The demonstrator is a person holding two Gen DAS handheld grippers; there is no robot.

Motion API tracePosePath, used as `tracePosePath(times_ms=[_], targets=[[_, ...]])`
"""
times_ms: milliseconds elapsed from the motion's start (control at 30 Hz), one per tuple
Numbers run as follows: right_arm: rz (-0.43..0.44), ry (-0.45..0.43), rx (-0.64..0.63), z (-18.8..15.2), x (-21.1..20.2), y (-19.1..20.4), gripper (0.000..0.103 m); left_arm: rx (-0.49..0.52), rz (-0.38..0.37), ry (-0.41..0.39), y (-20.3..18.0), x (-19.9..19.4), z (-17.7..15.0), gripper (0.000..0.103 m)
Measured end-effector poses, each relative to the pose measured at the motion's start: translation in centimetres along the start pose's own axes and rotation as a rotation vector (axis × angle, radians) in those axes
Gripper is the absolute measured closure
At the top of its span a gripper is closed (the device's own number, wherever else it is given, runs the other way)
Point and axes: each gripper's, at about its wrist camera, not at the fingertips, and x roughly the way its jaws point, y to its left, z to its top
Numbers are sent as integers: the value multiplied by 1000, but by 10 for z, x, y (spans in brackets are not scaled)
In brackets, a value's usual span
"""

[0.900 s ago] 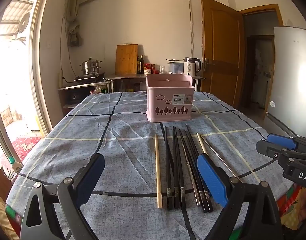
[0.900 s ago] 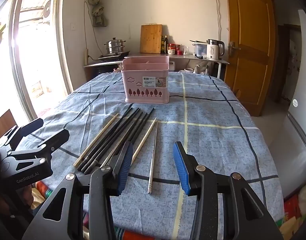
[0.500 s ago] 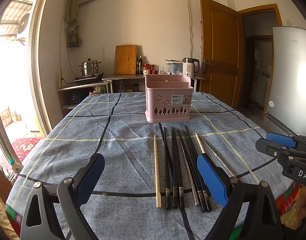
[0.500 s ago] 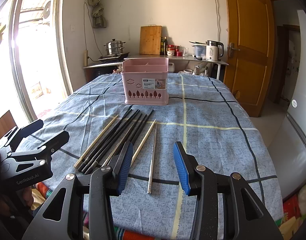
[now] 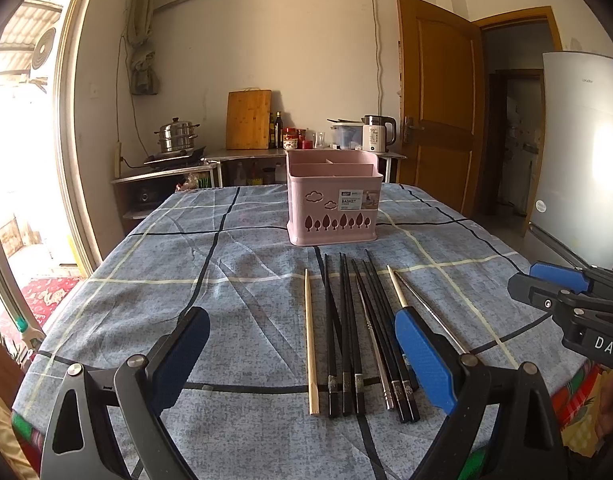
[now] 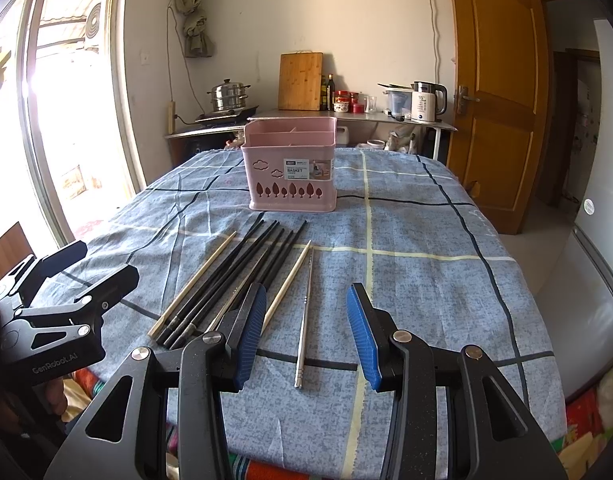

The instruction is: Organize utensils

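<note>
A pink utensil basket with empty compartments stands mid-table; it also shows in the right wrist view. Several chopsticks lie in a row in front of it: black ones, a wooden one at the left, another wooden one and a metal one at the right. My left gripper is open and empty above the near ends of the black chopsticks. My right gripper is open and empty, hovering over the metal chopstick. Each gripper shows at the other view's edge: the right one, the left one.
The table wears a blue checked cloth. Behind it a counter holds a steamer pot, cutting board, bottles and a kettle. A wooden door and a fridge stand at the right, a bright window at the left.
Almost nothing: both views have shifted very slightly, and both grippers stay open above the chopsticks.
</note>
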Motion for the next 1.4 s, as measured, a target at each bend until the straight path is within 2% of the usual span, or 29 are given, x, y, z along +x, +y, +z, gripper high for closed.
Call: tracePosePath(times_ms=[1400], targets=[[0, 3, 4, -1, -2, 1, 60, 5, -10, -3, -6, -12, 4, 8]])
